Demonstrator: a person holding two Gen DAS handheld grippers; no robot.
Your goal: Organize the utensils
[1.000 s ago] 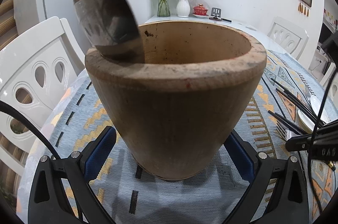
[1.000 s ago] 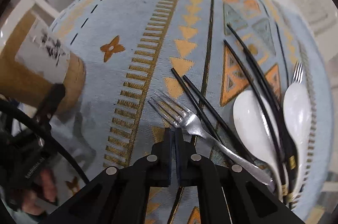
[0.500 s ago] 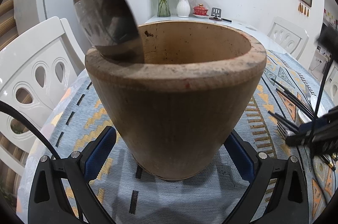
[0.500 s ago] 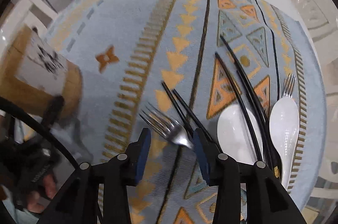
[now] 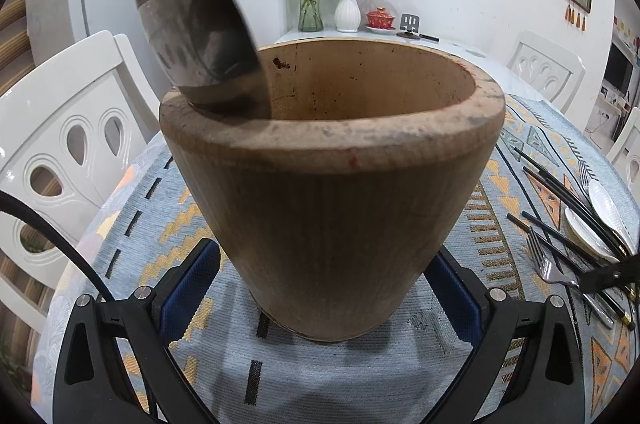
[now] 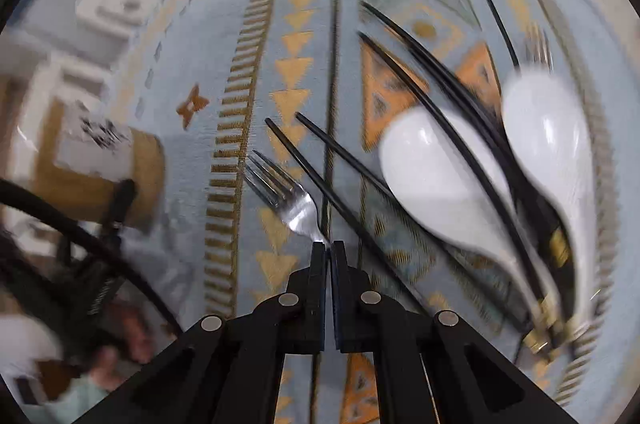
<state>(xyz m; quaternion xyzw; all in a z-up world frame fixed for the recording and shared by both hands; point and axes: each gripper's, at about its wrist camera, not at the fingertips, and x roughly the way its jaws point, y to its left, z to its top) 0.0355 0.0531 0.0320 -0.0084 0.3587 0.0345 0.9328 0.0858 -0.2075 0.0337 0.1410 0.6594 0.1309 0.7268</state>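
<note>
A tall wooden utensil holder (image 5: 332,191) stands on the patterned tablecloth and fills the left wrist view. A large metal spoon (image 5: 192,19) leans in it at the left. My left gripper (image 5: 322,256) is spread wide around the holder's base, its blue pads (image 5: 192,284) against both sides. In the right wrist view a steel fork (image 6: 292,199) lies on the cloth, and my right gripper (image 6: 329,246) has just closed its jaws on the fork's neck. Right of it lie black chopsticks (image 6: 320,179), two white spoons (image 6: 436,179) and a second fork (image 6: 538,43).
White chairs (image 5: 68,151) ring the round table. Vases with flowers (image 5: 348,11) stand on a white surface at the back. The tablecloth (image 6: 256,35) stretches between the holder (image 6: 100,167) and the utensils. A person's hand (image 6: 120,348) shows at the lower left.
The right gripper opened, came down around the fork's neck and shut on it, while the view swung and blurred. The left gripper and holder have not moved.
</note>
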